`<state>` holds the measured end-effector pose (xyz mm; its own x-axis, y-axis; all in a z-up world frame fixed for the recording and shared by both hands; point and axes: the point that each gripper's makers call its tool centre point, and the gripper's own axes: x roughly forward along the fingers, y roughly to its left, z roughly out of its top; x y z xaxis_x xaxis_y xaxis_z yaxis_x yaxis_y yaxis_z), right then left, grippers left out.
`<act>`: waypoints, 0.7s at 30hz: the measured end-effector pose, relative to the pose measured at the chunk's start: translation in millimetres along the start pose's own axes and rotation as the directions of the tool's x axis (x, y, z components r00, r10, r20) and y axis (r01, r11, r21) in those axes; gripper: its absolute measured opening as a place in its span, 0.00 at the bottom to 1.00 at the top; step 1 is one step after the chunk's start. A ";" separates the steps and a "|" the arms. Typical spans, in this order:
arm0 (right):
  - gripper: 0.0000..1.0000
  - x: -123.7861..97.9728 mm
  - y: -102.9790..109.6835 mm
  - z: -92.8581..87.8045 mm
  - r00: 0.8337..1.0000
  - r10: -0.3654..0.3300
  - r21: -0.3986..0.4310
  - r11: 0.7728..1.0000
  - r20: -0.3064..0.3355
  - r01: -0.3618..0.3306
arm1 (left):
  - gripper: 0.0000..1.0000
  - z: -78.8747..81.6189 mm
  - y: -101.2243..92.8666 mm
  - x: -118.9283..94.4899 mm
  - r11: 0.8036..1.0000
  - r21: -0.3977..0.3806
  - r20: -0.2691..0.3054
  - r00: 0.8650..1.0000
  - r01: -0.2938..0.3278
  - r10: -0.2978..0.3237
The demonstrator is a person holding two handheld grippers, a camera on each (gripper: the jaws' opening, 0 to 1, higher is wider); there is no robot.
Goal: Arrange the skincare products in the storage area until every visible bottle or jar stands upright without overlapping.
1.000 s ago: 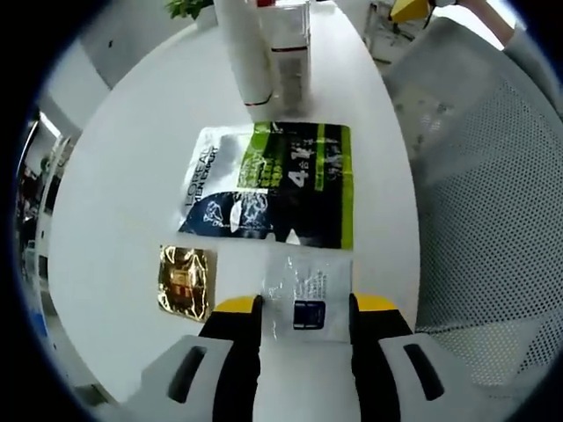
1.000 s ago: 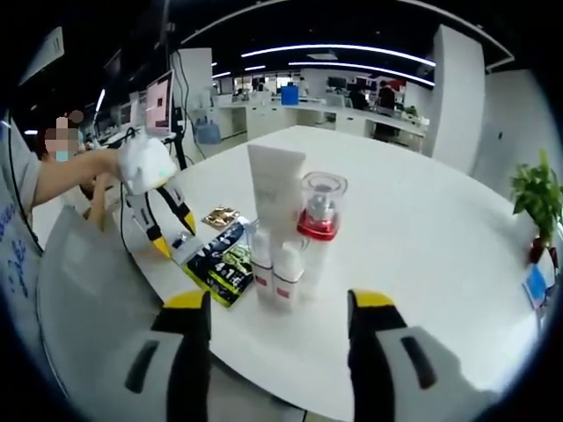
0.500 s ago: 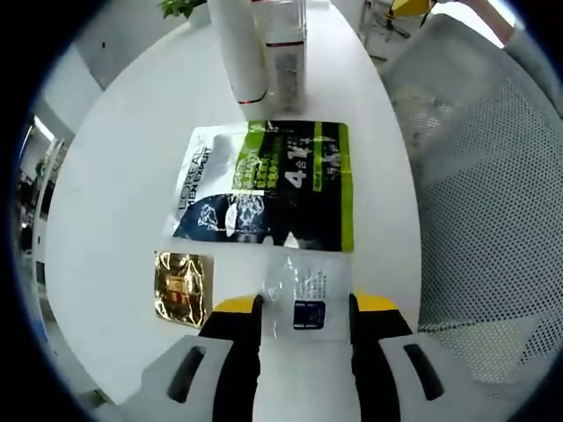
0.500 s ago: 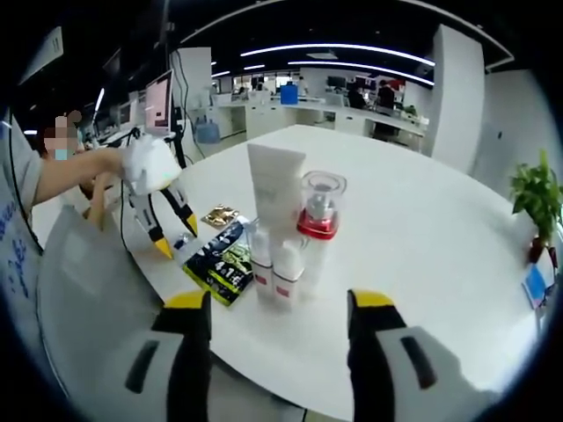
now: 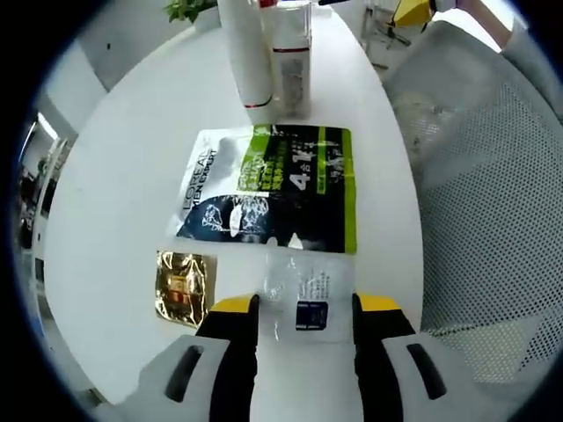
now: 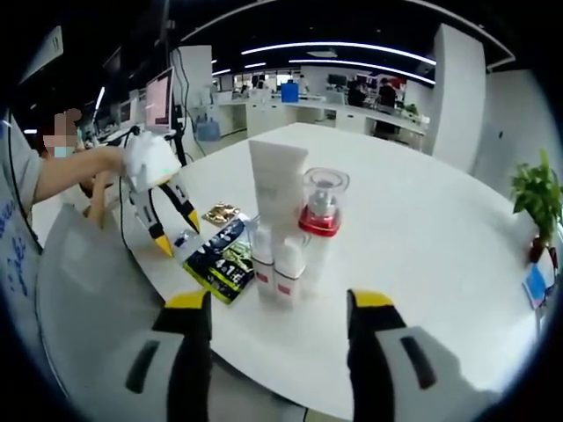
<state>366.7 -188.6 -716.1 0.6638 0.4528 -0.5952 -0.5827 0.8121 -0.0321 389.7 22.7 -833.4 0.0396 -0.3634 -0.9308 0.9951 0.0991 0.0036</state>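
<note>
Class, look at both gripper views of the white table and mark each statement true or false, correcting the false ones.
1. The left gripper has its jaws open around a small clear sachet. True.
2. The gold sachet lies on top of the green and black packet. False: it lies apart on the table.
3. The white tube stands upright. True.
4. The right gripper is shut on a bottle. False: it is open, holding nothing.

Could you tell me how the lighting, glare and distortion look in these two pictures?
Left gripper view: even bright light, glare on the clear sachet and gold sachet, table edge bowed by the fisheye. Right gripper view: dim room, ceiling light strips curved, the bottles sharp, far desks soft.
</note>
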 end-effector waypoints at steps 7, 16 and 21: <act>0.62 -0.1 -0.1 -0.7 1.000 0.000 0.000 1.000 -0.003 0.000 | 0.41 0.8 0.2 0.2 1.000 -0.007 0.002 1.000 -0.005 0.005; 0.62 -0.1 -0.1 -1.7 1.000 0.002 -0.001 1.000 -0.005 -0.002 | 0.43 1.2 2.2 -1.1 0.999 -0.006 0.003 0.999 -0.041 0.041; 0.62 -0.9 -0.3 -1.0 1.000 0.004 -0.005 1.000 -0.002 -0.004 | 0.45 -1.7 4.3 -3.6 0.997 -0.016 0.005 0.998 -0.070 0.070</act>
<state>365.9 -189.6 -716.4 0.6606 0.4555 -0.5967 -0.5876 0.8085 -0.0334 393.7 26.0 -830.7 0.1095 -0.3598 -0.9266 0.9883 0.1392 0.0627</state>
